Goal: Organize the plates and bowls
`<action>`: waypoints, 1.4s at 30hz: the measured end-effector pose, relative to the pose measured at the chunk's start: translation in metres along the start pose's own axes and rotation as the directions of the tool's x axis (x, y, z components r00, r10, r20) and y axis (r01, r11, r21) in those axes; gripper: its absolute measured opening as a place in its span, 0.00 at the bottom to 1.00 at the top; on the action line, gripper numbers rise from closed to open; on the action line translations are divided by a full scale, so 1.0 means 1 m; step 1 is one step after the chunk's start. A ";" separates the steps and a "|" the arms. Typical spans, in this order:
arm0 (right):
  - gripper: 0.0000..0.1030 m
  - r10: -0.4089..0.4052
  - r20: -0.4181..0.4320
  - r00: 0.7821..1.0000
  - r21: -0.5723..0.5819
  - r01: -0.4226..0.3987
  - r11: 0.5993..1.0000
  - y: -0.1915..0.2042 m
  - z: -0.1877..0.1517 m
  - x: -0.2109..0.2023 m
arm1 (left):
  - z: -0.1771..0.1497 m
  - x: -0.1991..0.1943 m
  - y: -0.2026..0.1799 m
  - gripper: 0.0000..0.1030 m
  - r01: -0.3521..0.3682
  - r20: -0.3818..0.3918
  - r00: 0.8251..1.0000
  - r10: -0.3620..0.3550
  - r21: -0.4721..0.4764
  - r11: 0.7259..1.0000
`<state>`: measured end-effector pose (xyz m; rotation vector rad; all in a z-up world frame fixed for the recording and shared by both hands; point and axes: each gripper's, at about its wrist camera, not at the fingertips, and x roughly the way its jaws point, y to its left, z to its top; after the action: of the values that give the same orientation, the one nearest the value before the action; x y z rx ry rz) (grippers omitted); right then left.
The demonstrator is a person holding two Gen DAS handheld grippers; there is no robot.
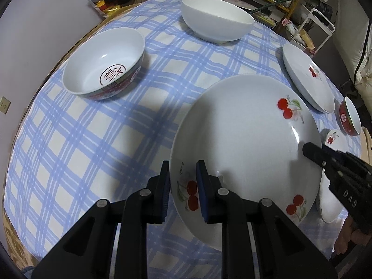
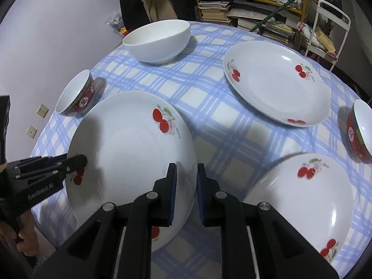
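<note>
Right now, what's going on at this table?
A person holds one cherry plate by opposite rims, left gripper and right gripper both shut on it, tilted above the checked cloth. Two more cherry plates and several bowls sit spread around, not yet stacked.

A blue checked tablecloth (image 1: 93,139) spreads beneath the gripper; cluttered shelves of books (image 2: 216,11) stand beyond it.

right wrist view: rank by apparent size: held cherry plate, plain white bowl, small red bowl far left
1. held cherry plate, largest, though nearest the camera
2. plain white bowl
3. small red bowl, smallest
</note>
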<state>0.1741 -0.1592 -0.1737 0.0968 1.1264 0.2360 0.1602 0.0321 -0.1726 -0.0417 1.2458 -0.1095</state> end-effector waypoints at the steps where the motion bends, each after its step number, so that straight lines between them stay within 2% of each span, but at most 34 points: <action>1: 0.17 -0.001 -0.002 1.000 -0.001 0.001 1.000 0.001 -0.002 -0.001 | -0.001 -0.001 0.000 0.20 0.001 -0.002 1.000 -0.001 -0.001 1.000; 7: 0.17 -0.018 -0.020 1.000 0.004 0.018 1.000 0.002 -0.014 -0.005 | -0.009 -0.004 -0.001 0.20 0.013 -0.024 1.000 -0.013 0.000 1.000; 16: 0.17 -0.047 -0.037 0.998 -0.017 0.046 0.999 0.008 -0.030 -0.013 | -0.019 -0.002 -0.005 0.20 -0.003 -0.077 0.997 0.004 0.015 1.000; 31: 0.17 -0.086 -0.115 0.990 0.003 0.087 0.996 0.002 -0.046 0.000 | -0.021 0.008 -0.016 0.20 -0.001 -0.105 0.994 0.007 0.058 0.998; 42: 0.18 -0.072 -0.145 0.987 0.052 0.080 0.995 -0.003 -0.046 0.009 | -0.019 0.010 -0.019 0.20 -0.009 -0.108 0.994 0.016 0.071 0.997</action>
<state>0.1362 -0.1620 -0.2019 0.0891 1.2774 0.1440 0.1440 0.0123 -0.1868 0.0335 1.3493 -0.1463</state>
